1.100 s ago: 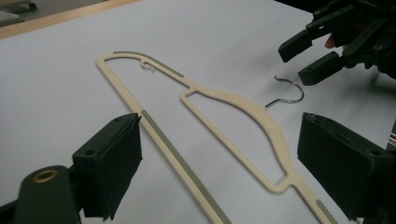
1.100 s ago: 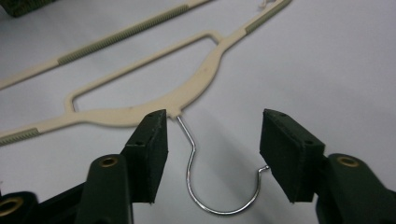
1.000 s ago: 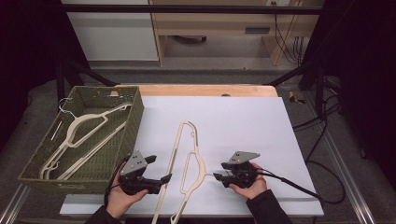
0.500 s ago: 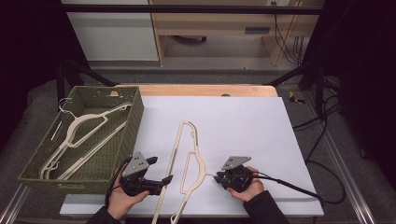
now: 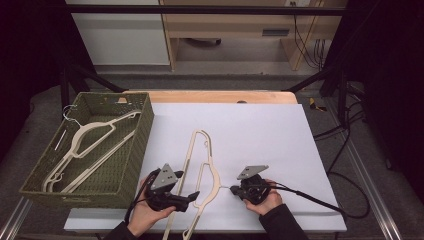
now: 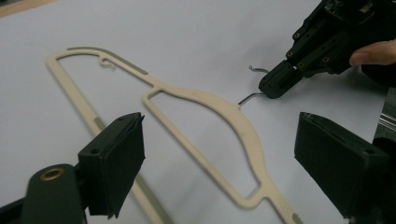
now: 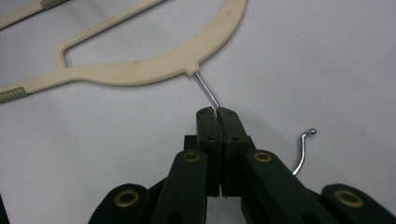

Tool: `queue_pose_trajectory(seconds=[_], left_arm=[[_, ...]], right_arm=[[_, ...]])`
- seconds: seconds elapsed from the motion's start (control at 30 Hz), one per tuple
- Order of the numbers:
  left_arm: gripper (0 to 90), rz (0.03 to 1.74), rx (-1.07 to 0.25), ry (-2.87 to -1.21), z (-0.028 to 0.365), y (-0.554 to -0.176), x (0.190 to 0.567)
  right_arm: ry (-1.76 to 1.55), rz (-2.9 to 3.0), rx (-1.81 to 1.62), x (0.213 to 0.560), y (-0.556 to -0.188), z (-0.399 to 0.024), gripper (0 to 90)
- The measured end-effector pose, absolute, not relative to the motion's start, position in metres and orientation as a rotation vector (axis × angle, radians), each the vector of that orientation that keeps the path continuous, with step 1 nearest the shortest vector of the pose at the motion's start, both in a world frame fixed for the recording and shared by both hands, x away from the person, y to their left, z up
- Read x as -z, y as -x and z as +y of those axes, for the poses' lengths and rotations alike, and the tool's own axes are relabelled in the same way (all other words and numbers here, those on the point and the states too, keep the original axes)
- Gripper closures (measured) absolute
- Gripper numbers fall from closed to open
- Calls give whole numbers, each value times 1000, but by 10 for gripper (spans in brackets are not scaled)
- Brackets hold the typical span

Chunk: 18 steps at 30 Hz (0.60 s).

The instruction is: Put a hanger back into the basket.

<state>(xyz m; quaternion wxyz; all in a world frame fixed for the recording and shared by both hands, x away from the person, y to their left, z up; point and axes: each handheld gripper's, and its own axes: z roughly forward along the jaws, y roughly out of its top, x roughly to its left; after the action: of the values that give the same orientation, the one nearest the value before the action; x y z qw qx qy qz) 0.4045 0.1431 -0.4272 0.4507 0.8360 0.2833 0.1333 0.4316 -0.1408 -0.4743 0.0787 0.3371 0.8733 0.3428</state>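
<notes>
Basket (image 5: 131,150): stands at the table's left, holding other cream hangers (image 5: 90,142); its near wall is just beside the left hand, so a swung hanger could catch on it.
Left gripper (image 5: 192,199): jaws spread wide and empty, by the lower arm of the loose hanger; closing off-centre could push the hanger away instead of seizing it.
Hanger (image 5: 202,182): lies flat on the white table sheet (image 5: 260,130), between the two grippers.
Right gripper (image 7: 218,113): jaws pinched tight on the hanger's wire hook (image 7: 206,90); the wire is thin and smooth, so I judge a lift from here could let the hanger swivel or slip free.
</notes>
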Motion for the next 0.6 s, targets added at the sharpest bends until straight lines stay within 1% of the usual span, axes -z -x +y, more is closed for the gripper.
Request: queue_pose_trajectory(seconds=[0.17, 0.37, 0.47, 0.6], left_arm=[[180, 684, -297, -2118, 117, -411, 434], [216, 697, -245, -2191, 94, -416, 448], [243, 706, -231, -2227, 87, -418, 454], [306, 716, -212, -2273, 80, -420, 462]], right_arm=[[-1011, 2619, -1034, 470, -432, -142, 893], [-998, 2607, -1042, 456, -428, -142, 894], [-974, 2607, -1040, 452, -427, -141, 894], [-962, 2609, -1051, 446, -426, -142, 894]])
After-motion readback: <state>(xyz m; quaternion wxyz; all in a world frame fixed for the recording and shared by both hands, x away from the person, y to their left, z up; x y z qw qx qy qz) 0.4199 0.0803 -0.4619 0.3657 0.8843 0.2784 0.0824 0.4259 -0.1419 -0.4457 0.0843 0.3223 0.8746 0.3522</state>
